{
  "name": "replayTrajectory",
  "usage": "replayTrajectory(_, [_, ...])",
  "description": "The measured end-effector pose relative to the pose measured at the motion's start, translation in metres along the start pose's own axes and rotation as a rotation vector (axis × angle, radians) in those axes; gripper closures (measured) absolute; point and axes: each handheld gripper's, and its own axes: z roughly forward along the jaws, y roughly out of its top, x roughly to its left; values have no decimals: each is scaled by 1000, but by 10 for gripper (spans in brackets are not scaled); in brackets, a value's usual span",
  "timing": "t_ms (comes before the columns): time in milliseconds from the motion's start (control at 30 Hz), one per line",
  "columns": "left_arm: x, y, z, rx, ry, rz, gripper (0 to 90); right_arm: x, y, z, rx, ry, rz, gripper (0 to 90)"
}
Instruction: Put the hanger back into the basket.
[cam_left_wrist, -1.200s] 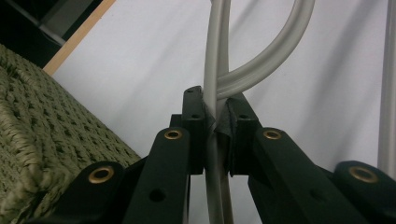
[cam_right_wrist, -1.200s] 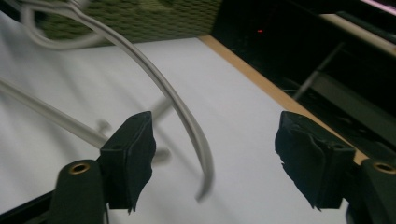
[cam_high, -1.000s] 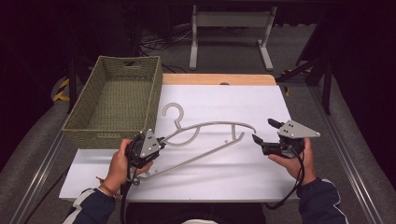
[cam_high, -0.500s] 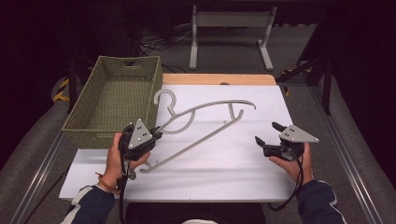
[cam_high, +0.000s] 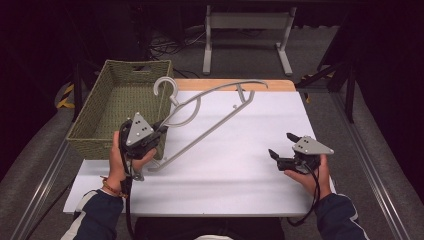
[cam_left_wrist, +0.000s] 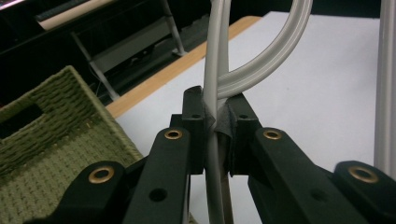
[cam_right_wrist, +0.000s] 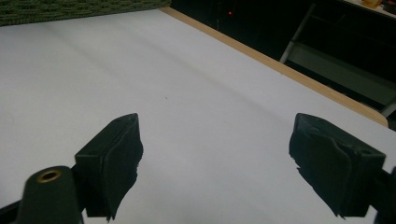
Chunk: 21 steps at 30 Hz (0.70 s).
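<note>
White table (cam_high: 240, 175): one hanger (cam_high: 210, 120) clamped in left tongs (cam_high: 159, 131), one basket (cam_high: 95, 135).

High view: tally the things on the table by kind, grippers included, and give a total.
Grey clothes hanger: 1
Green woven basket: 1
Grippers: 2, the left gripper shut on the hanger, the right gripper open over the white table
Total: 4

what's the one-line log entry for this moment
left hand-held gripper: shut on grey hanger | right hand-held gripper: open, holding nothing | green wicker basket: beside hanger
</note>
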Motion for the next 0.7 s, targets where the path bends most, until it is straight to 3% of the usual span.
replayTrajectory(200, [12,10,-10,-12,24,-2,815,0,1,1,32,-15,-23,168])
replayTrajectory(267, [25,19,-18,-17,32,-20,815,-1,0,0,29,-8,-9,168])
replayTrajectory(300, [25,19,-18,-17,32,-20,814,-1,0,0,29,-8,-9,168])
replayTrajectory(467, [48,29,-23,10,49,-40,815,-1,-1,3,49,-1,-7,168])
replayTrajectory(700, [70,30,-24,45,75,-54,815,0,-1,4,55,4,-7,168])
